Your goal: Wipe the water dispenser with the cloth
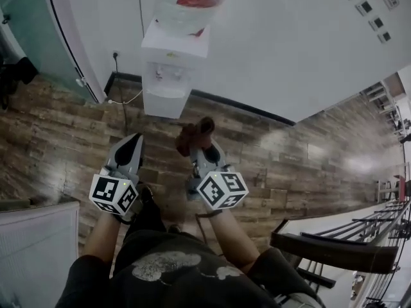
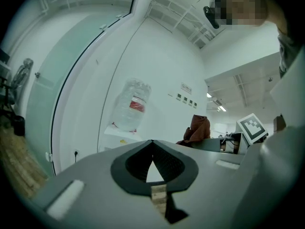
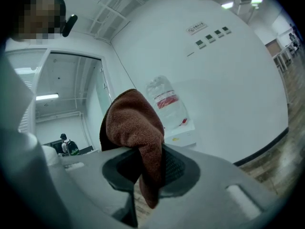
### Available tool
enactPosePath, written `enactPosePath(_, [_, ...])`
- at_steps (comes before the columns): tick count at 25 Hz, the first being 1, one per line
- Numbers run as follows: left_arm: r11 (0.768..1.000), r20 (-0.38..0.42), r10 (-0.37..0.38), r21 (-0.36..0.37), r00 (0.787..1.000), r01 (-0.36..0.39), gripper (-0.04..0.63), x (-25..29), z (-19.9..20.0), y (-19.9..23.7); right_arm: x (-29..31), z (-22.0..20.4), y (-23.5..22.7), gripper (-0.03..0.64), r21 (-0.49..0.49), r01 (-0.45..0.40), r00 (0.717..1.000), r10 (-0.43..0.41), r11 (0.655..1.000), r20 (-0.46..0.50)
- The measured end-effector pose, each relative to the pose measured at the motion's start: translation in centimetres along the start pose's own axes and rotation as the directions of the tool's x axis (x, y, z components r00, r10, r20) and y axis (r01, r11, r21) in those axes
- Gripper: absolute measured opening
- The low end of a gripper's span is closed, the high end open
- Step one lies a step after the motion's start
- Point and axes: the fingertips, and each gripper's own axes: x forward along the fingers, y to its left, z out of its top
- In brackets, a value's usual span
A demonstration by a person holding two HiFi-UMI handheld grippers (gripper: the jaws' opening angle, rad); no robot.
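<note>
My right tongs are shut tight on the brown cloth. It sticks up past their tips and hangs down between them. My left tongs are closed, tips touching, with nothing inside. The white water dispenser, with a big bottle on top, stands ahead of both tongs, apart from them.

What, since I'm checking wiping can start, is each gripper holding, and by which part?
Right gripper: the brown cloth, pinched partway along, a bunch above the jaws and a tail hanging below. Left gripper: shut, empty.
</note>
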Motion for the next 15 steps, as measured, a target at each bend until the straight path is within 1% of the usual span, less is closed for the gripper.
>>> enactPosePath(2, [1.0,-0.009,-0.005,0.015,1.0,0.005,0.018,-1.0,-0.7,-2.4,-3.4,0.2,-1.1,0.063,-0.004,0.01,1.0,-0.01,1.0,0.011])
enactPosePath(4, [0.999,-0.011,-0.004,0.036,1.0,0.004,0.018,-1.8,-1.1,-4.6,-6.6,-0.1,-2.5,0.063,0.014,0.03,0.999,-0.03,0.999,0.015])
enactPosePath(6, [0.999,0.012,0.004,0.048,1.0,-0.005,0.018,-3.0,-1.1,-6.8,-9.5,-0.6,-3.6,0.063,0.03,0.036,0.999,-0.036,0.999,0.01])
enactPosePath(8, [0.999,0.041,0.018,0.048,0.999,-0.02,0.018,-4.8,-1.2,-9.0,-12.3,-1.0,-4.2,0.063,0.021,0.022,1.0,-0.022,1.0,-0.002])
enactPosePath(10, [0.998,0.048,0.036,0.047,0.998,-0.038,0.018,-6.7,-1.8,-10.8,-14.8,-1.4,-4.4,0.063,0.008,0.003,1.0,-0.003,1.0,-0.014])
enactPosePath(13, [0.997,0.028,0.065,0.044,0.998,-0.066,0.018,-9.3,-3.0,-12.9,-17.6,-1.7,-4.7,0.063,0.006,-0.02,1.0,0.02,1.0,-0.024])
enactPosePath(15, [0.995,0.012,0.08,0.052,0.997,-0.081,0.018,-10.6,-3.3,-14.0,-18.9,-1.2,-4.9,0.061,0.015,-0.033,0.999,0.033,0.999,-0.013])
